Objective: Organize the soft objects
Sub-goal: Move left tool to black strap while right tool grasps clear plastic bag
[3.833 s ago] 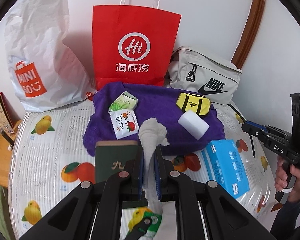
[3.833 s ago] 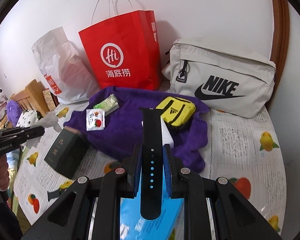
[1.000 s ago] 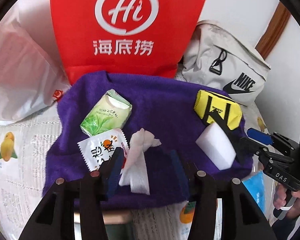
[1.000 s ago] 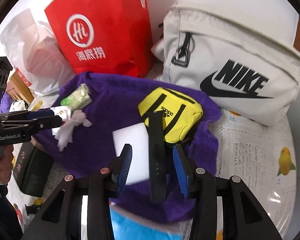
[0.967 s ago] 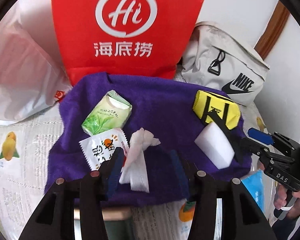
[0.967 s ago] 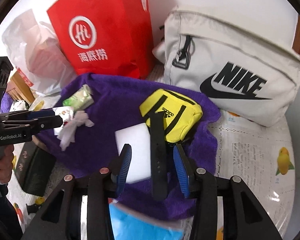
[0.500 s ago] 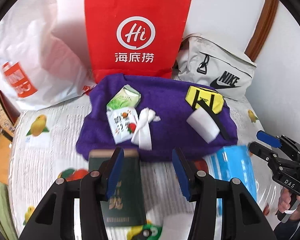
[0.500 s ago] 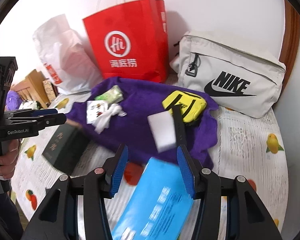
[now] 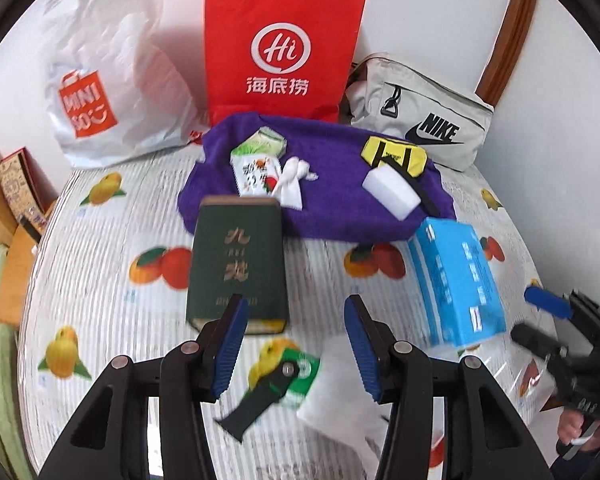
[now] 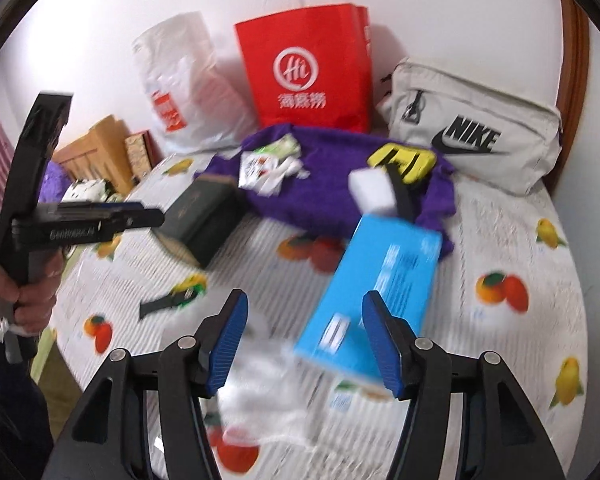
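Observation:
A purple towel (image 9: pixel 332 208) lies at the back of the bed. On it are a green tissue pack (image 9: pixel 262 146), a wipe packet (image 9: pixel 256 174), a crumpled white tissue (image 9: pixel 294 178), a white sponge (image 9: pixel 390 194), a black watch strap (image 9: pixel 414 192) and a yellow pouch (image 9: pixel 394 156). My left gripper (image 9: pixel 294 344) is open and empty, pulled back above a black strap (image 9: pixel 256 400) and a white cloth (image 9: pixel 348 400). My right gripper (image 10: pixel 304 340) is open and empty over the blue box (image 10: pixel 372 284) and white cloth (image 10: pixel 268 396).
A dark green box (image 9: pixel 238 268) and the blue box (image 9: pixel 456 280) lie in front of the towel. A red paper bag (image 9: pixel 280 48), a white Miniso bag (image 9: pixel 100 80) and a grey Nike bag (image 9: pixel 420 124) stand against the wall. Wooden furniture (image 10: pixel 96 152) is at the left.
Both grippers let go of the tissue and the watch strap on the towel, opened, and pulled back toward the front of the bed.

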The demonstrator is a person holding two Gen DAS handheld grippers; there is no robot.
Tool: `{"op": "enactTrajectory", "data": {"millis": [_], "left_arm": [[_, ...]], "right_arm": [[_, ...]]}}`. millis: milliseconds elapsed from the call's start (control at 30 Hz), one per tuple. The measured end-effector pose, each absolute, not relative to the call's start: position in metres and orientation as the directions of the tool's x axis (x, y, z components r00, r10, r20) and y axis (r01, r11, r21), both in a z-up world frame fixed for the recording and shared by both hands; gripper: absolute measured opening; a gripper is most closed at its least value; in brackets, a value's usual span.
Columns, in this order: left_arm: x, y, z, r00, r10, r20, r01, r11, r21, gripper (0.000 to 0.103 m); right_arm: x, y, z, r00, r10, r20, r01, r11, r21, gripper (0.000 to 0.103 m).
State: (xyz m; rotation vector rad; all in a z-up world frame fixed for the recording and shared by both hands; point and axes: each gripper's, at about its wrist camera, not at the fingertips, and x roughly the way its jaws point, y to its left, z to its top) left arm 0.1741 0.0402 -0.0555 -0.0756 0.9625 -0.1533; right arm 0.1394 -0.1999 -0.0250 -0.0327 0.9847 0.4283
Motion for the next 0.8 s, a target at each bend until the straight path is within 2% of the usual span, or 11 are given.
{"op": "enactTrajectory", "data": {"millis": [400,667,700,767,800], "left_arm": [[0.123,0.05,-0.091,0.539,-0.172,-0.824,0.078,0.985,-0.155,0.052],[0.11,0.062,-0.113,0.523,-0.154,-0.838,0.028,0.986,-0.164,0.053],[0.109,0.063,-0.115,0.521,-0.152,-0.84,0.023,0.986,-0.164,0.053],[0.108,0.063,-0.12,0.515,-0.142,-0.845,0.017,0.988,-0.155,0.053],[0.108,0.063,-0.124,0.509,-0.138,-0.85,0.013,0.988,-0.153,0.053]], "right_arm": [[0.104,-0.182,-0.097,0.36,0.325,-0.874,-0.397,0.902,0.172,0.065],[0.107,-0.166,-0.118,0.357,0.332,-0.873,-0.444,0.883,0.155,0.065],[0.106,-0.165,-0.119,0.366,0.325,-0.872,-0.451,0.881,0.14,0.061],[0.105,-0.166,-0.119,0.371,0.334,-0.867,-0.456,0.878,0.144,0.038],[0.105,-0.169,-0.118,0.37,0.346,-0.862,-0.452,0.878,0.159,0.017]]}}
